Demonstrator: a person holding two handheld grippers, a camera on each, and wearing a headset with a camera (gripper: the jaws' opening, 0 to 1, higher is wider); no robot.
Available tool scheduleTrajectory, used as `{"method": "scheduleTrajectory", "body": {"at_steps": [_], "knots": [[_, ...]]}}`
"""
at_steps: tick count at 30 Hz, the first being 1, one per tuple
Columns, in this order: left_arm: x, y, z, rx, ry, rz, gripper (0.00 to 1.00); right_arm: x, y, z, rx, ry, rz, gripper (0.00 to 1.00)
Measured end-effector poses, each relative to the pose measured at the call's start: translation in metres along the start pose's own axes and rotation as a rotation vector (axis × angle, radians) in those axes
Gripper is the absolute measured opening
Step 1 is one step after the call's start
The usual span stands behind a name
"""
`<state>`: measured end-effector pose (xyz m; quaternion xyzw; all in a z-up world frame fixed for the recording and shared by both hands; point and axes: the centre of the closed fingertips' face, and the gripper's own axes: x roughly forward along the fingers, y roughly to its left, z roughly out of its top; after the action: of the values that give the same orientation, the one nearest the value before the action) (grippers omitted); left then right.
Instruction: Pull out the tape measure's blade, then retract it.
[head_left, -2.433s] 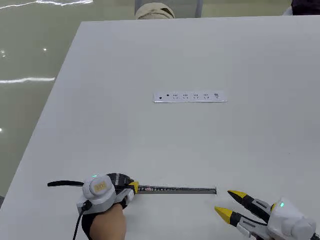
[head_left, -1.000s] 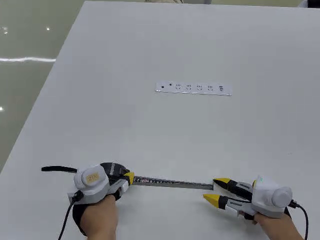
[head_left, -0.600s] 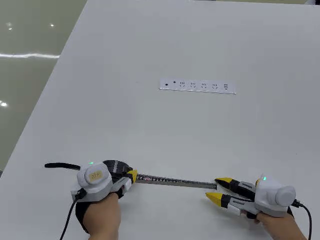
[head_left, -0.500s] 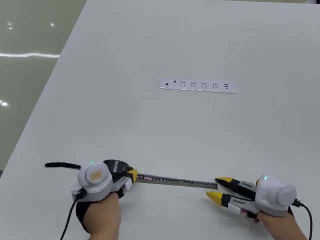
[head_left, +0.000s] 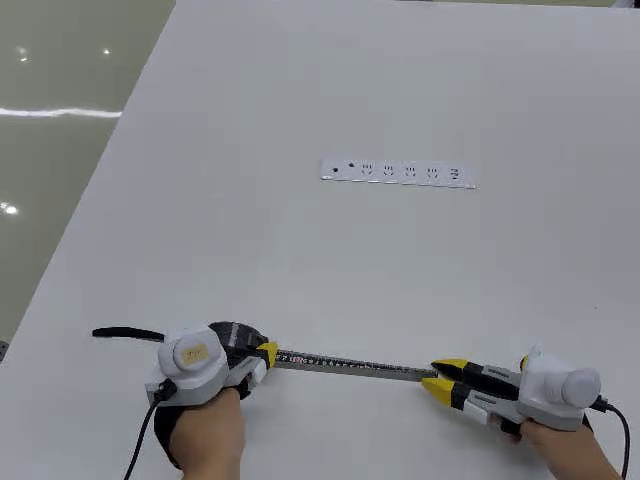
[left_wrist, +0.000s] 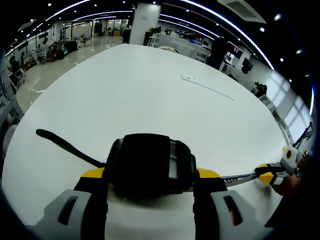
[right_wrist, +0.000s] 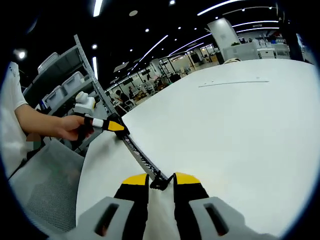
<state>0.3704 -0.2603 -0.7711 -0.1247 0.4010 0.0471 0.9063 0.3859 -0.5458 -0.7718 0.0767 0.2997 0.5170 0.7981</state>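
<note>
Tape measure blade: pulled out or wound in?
Out: the blade runs across the table from the case to the right claw.

You have nothing legible here: the printed marks along the blade (head_left: 350, 366) of the tape measure (head_left: 232, 340) are too small to read, and the yellow sticker (head_left: 193, 353) atop your left claw (head_left: 258, 358) is blurred.

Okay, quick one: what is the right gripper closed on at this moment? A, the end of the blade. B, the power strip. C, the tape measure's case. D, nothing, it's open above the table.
A: in the right gripper view, the right gripper has its yellow jaws pinched on the end of the blade, while the left gripper holds the case.
</note>
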Motion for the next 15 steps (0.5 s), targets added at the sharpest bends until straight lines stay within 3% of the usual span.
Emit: {"method": "scheduleTrajectory", "body": {"at_steps": [9, 15], "knots": [[0.0004, -0.0004, 0.0001, 0.002, -0.001, 0.002, 0.68, 0.0000, 0.0032, -0.0012, -0.070, 0.018, 0.026, 0.18], [0.0010, 0.0001, -0.0002, 0.005, 0.000, 0.002, 0.68, -0.0008, 0.0079, -0.0010, -0.200, 0.015, 0.022, 0.16]]}}
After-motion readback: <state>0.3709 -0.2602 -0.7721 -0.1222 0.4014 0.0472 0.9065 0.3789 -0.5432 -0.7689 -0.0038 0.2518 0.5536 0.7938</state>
